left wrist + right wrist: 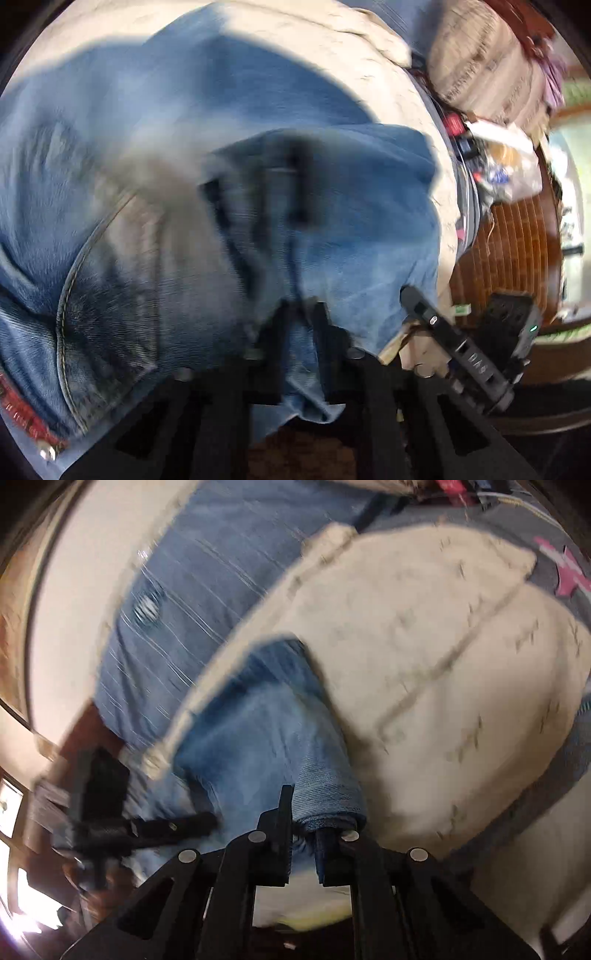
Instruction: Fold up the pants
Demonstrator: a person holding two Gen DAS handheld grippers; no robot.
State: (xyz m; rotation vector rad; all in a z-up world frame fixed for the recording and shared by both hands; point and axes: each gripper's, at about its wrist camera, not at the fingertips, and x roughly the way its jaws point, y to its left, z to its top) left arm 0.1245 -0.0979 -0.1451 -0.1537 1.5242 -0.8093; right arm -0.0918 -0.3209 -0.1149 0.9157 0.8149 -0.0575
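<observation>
The blue jeans (166, 155) lie spread over a cream quilted cover (388, 81), with a back pocket and red label at the lower left. My left gripper (301, 332) is shut on a fold of the denim that hangs between its fingers. My right gripper (304, 823) is shut on the hemmed end of a jeans leg (266, 738), which stretches away over the cream cover (443, 664). The right gripper also shows in the left wrist view (454, 332), low at the right. The left gripper shows in the right wrist view (147, 827), at the left.
A blue striped cloth (207, 590) lies beyond the cover. A beige cushion (480, 62), a cluttered pile with a plastic bag (509, 166) and a woven wooden seat (517, 251) stand to the right of the bed edge. Both views are motion-blurred.
</observation>
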